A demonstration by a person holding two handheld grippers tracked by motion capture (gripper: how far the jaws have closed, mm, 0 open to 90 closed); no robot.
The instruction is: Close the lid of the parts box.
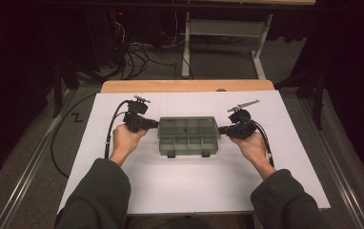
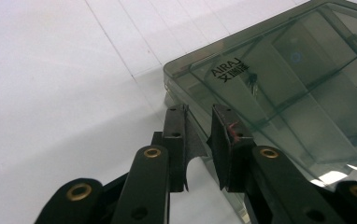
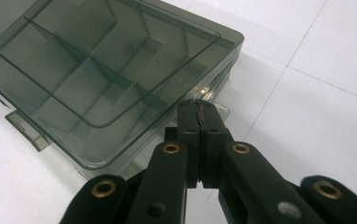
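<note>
One smoky plastic box, lid shut, mid-table on the white board | left gripper jaws narrowly parted at its end | right gripper pressed together against the opposite end, likely steadying it.

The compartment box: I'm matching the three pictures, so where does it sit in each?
High view: the compartment box lies mid-table between the left gripper and the right gripper.
Left gripper view: upper right, beyond the jaws.
Right gripper view: upper left, a side tab by the shut jaws.
Shared landmark: the white table sheet.
</note>
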